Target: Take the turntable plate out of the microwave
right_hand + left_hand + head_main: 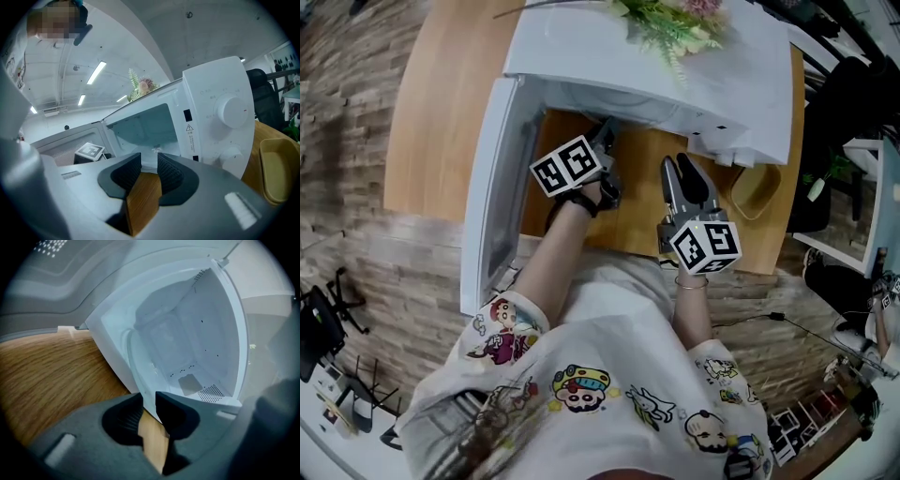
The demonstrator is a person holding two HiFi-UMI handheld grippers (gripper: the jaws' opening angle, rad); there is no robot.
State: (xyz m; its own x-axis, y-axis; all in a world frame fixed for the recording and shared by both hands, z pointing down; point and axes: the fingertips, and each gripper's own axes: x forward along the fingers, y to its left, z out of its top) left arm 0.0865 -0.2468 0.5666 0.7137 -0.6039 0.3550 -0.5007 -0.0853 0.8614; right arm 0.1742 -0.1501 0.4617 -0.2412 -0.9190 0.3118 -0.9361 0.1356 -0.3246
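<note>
The white microwave point(675, 66) stands on the wooden table with its door point(492, 187) swung open to the left. My left gripper point(605, 131) reaches into the mouth of the cavity. In the left gripper view, a pale round turntable plate point(133, 357) lies on the cavity floor, and a white edge stands between the left gripper's point(147, 404) fingertips. I cannot tell whether that edge is the plate's rim or the oven's front lip, nor whether the pads press on it. My right gripper point(682, 169) point(149, 161) hovers open in front of the cavity, with nothing between its jaws.
A bunch of flowers point(675, 23) lies on top of the microwave. A tan dish point(755, 187) point(276, 173) sits on the table point(441, 112) to the right of the control panel point(220, 117). A black chair point(853, 103) stands beyond the table's right end.
</note>
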